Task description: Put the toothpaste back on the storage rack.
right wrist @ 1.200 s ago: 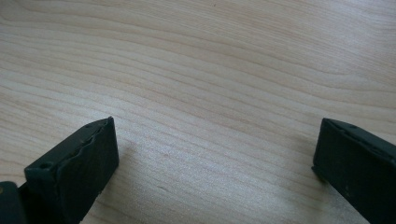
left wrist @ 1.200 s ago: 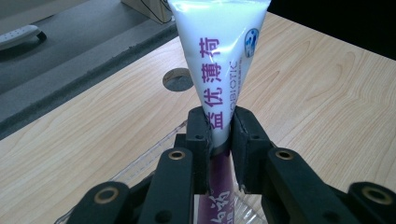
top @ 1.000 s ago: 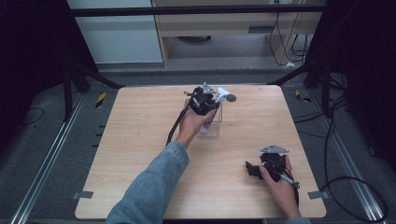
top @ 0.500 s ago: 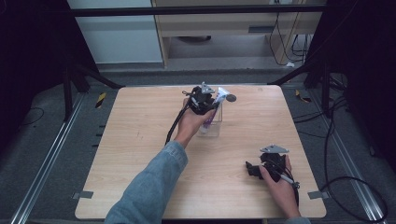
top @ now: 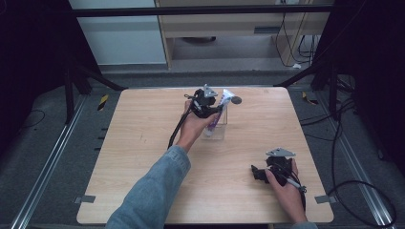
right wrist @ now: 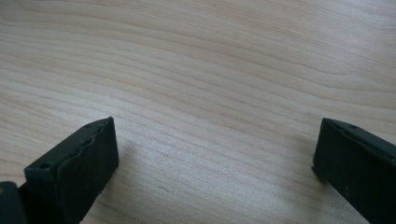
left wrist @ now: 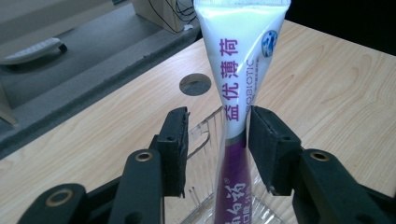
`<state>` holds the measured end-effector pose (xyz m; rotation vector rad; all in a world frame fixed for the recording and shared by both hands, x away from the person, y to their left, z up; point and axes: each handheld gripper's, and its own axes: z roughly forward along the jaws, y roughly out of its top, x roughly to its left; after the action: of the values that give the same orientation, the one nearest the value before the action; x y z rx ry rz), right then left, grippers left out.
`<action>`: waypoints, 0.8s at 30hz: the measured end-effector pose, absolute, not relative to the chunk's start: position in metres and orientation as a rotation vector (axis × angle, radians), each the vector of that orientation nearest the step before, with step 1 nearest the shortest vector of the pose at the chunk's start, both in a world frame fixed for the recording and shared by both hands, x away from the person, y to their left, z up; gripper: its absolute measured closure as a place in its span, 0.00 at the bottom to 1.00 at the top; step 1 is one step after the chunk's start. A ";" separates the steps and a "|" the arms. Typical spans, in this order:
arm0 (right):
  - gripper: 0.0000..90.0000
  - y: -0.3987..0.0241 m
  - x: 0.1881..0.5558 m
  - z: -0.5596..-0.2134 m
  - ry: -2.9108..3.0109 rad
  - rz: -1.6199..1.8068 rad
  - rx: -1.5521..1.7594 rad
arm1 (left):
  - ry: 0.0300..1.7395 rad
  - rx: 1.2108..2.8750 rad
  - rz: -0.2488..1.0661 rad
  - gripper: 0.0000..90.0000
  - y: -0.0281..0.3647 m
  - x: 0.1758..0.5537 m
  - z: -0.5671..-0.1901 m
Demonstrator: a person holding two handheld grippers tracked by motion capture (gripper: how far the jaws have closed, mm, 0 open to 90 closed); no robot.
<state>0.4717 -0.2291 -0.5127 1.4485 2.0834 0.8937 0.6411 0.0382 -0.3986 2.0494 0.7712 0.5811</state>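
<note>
A: Item one, high view. What is entered?

B: A toothpaste tube (top: 220, 110) is recorded just above the centre of the frame, stood upright in a clear glass holder (top: 216, 130) on the worktop (top: 143, 143). The left hand-held gripper (top: 208, 106) is placed at the tube. The right hand-held gripper (top: 260, 172) is entered at lower right, laid low over bare wood, well apart from the tube.

A: Item two, left gripper view?

B: The tube (left wrist: 240, 84) is seen at frame centre, its white crimped end uppermost, its purple lower part sunk into the holder (left wrist: 205, 135). The jaws have just been opening. The tube stands between them: the right pad (left wrist: 268, 140) is touching or just beside the tube's edge, which of the two cannot be told, and the left pad (left wrist: 175, 144) is set clear of it. No grip is judged to be applied.

A: Item three, right gripper view?

B: The jaws are spread wide at the lower corners of the frame; nothing is held between them, and wood grain (right wrist: 210, 93) is recorded beyond.

A: Handling notes?

B: The tube is judged light, soft-walled and glossy, so likely to slip and to dent under hard pressure. The flat upper section below the crimp is suggested as the place to be taken hold of. The holder is judged fragile and easily tipped.
</note>
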 end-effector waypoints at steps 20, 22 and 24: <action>0.00 -0.229 0.472 -0.513 2.084 0.892 1.450 | 0.737 2.024 0.614 0.55 0.042 0.631 -0.389; 0.00 -0.229 0.472 -0.513 2.084 0.892 1.450 | 0.731 2.030 0.612 0.53 0.043 0.629 -0.387; 0.00 -0.229 0.472 -0.513 2.084 0.892 1.450 | 0.730 2.023 0.606 0.51 0.044 0.626 -0.387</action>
<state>0.4716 -0.2290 -0.5126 1.4501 2.0839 0.8923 0.6264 0.0442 -0.3867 2.0226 0.7296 0.6062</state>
